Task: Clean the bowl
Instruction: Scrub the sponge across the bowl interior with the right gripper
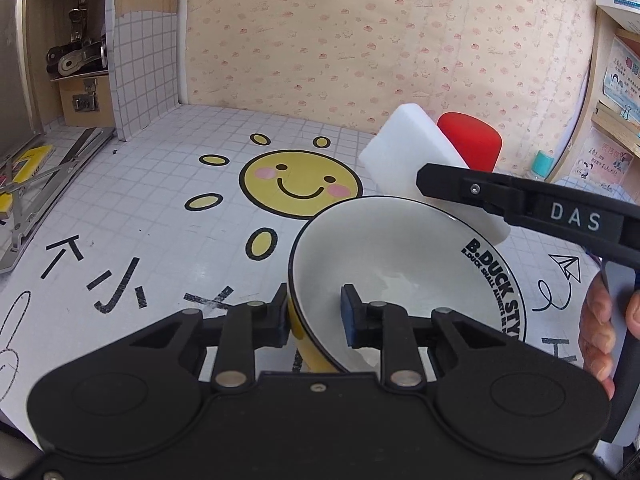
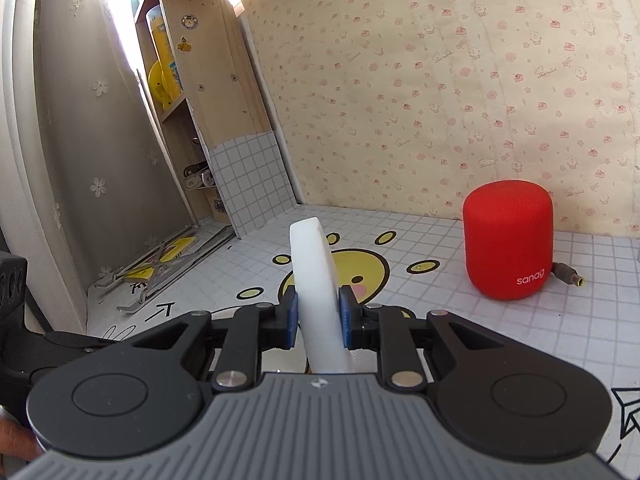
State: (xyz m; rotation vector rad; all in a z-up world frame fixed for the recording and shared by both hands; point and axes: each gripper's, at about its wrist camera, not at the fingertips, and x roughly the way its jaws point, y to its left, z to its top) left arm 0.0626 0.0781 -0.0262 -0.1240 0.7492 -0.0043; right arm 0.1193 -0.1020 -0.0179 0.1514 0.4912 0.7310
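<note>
Left wrist view: the left hand-held gripper (image 1: 314, 316) pinches the bowl (image 1: 400, 276) rim, tilted on the counter (image 1: 160, 216); the right hand-held gripper (image 2: 318, 316) clamps the sponge (image 2: 318, 280). Hard scrubbing could slip the bowl free.

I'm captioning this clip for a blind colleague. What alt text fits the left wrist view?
The left gripper clamps the rim of a tilted white bowl with black lettering above a smiley-sun tabletop. From the right, the right gripper holds a white sponge just beyond the bowl, a red speaker behind it.
</note>
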